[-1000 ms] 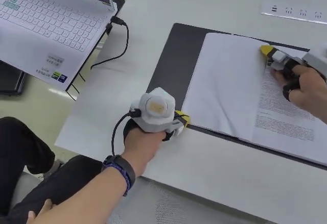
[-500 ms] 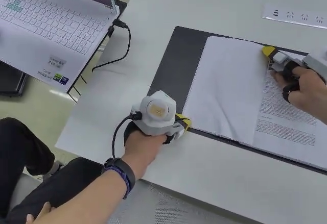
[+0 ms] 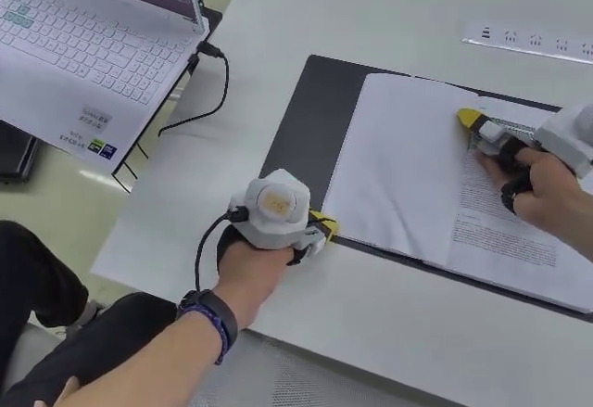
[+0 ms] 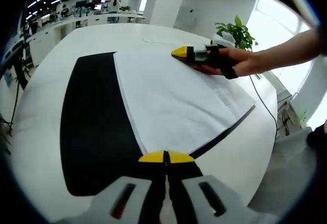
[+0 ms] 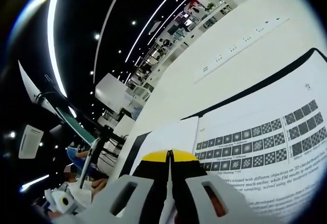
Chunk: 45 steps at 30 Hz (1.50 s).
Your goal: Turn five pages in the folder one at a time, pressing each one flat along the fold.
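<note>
white table (image 3: 371, 8) carries an open black folder (image 3: 306, 120), lying flat with its left cover bare. a blank page (image 3: 398, 166) lies turned over to the left of the fold, and a printed page (image 3: 505, 231) lies to the right of it. the right hand-held gripper (image 3: 466, 118) has its jaws closed together on nothing, with the yellow tip down at the fold near the top of the pages. its own view shows rows of small checkered squares on the printed page just ahead. the left hand-held gripper (image 3: 326, 224) is likewise pinched closed and empty, resting at the folder's near edge just beside the blank page's lower corner. a laptop (image 3: 83, 45) sits beyond the table's left edge, and a power strip (image 3: 533, 41) lies toward the far side.
</note>
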Each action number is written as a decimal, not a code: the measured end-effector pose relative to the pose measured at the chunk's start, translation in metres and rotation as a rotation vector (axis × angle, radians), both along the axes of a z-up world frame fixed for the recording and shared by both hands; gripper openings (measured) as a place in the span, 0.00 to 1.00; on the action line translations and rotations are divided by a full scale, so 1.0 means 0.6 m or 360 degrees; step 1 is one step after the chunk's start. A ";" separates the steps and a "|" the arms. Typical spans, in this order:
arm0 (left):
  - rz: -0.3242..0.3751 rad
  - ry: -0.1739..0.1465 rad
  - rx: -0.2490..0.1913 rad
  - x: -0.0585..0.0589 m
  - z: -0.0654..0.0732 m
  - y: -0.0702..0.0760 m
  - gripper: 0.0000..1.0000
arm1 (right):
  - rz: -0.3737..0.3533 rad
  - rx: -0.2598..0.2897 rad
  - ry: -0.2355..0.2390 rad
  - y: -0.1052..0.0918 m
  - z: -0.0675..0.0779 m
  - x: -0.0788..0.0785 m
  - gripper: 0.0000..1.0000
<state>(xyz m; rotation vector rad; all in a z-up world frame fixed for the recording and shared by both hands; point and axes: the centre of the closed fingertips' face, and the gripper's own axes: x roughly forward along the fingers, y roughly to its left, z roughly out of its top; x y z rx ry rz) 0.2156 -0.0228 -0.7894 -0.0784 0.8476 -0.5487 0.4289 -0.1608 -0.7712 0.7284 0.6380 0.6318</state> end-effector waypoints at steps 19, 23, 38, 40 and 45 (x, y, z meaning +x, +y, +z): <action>0.0024 -0.0004 -0.0018 0.000 0.001 0.000 0.00 | 0.0091 0.0039 -0.0010 0.008 0.036 -0.133 0.00; 0.0029 -0.0006 -0.0018 0.000 0.000 0.000 0.00 | 0.0084 0.0056 0.0005 0.003 0.032 -0.145 0.00; 0.0044 -0.0020 -0.0030 0.000 -0.001 0.000 0.00 | 0.0092 0.0092 0.0018 0.005 0.027 -0.202 0.00; 0.0044 -0.0026 -0.0030 0.000 -0.001 0.000 0.00 | 0.0093 0.0090 0.0021 0.005 0.026 -0.207 0.00; 0.0030 -0.0035 -0.0028 0.000 -0.001 0.000 0.00 | 0.0106 0.0087 0.0025 0.006 0.024 -0.220 0.00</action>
